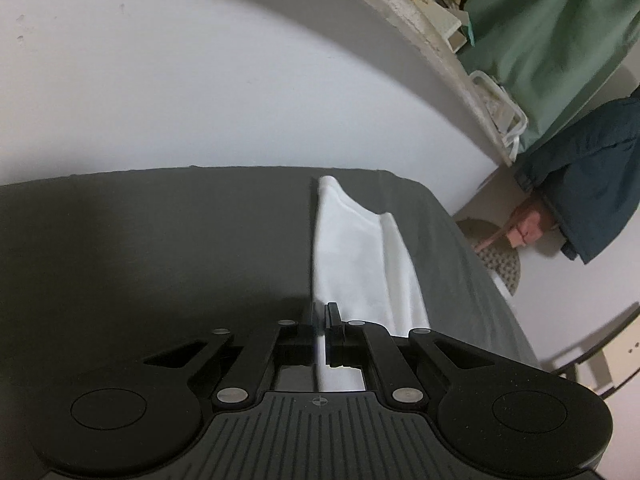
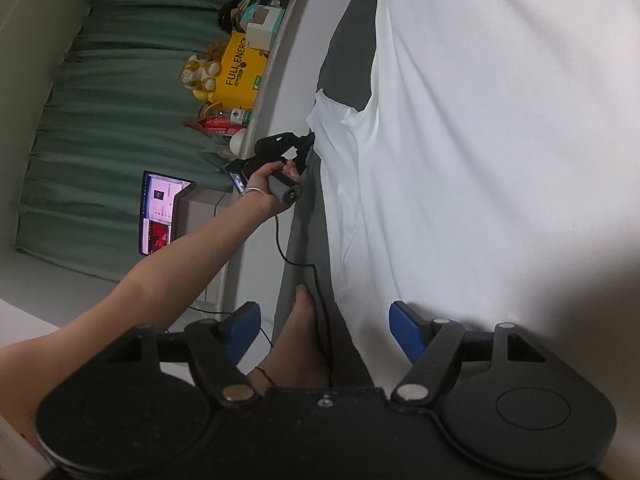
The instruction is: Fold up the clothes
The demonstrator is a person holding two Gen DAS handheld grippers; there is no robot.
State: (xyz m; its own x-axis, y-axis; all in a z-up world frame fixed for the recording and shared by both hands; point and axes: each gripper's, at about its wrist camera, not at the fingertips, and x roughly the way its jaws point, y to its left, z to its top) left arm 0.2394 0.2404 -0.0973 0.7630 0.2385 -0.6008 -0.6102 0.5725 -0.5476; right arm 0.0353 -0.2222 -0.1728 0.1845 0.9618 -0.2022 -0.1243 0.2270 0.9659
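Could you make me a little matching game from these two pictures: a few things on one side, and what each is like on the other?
Things:
1. left tool
2. right tool
3. shirt
4. box

States:
A. yellow, on the shelf by the green curtain
B. open, holding nothing
C. white, spread over the grey sheet
D. shut on a cloth edge

Pairs: 1-D, 2-B, 3-C, 4-A
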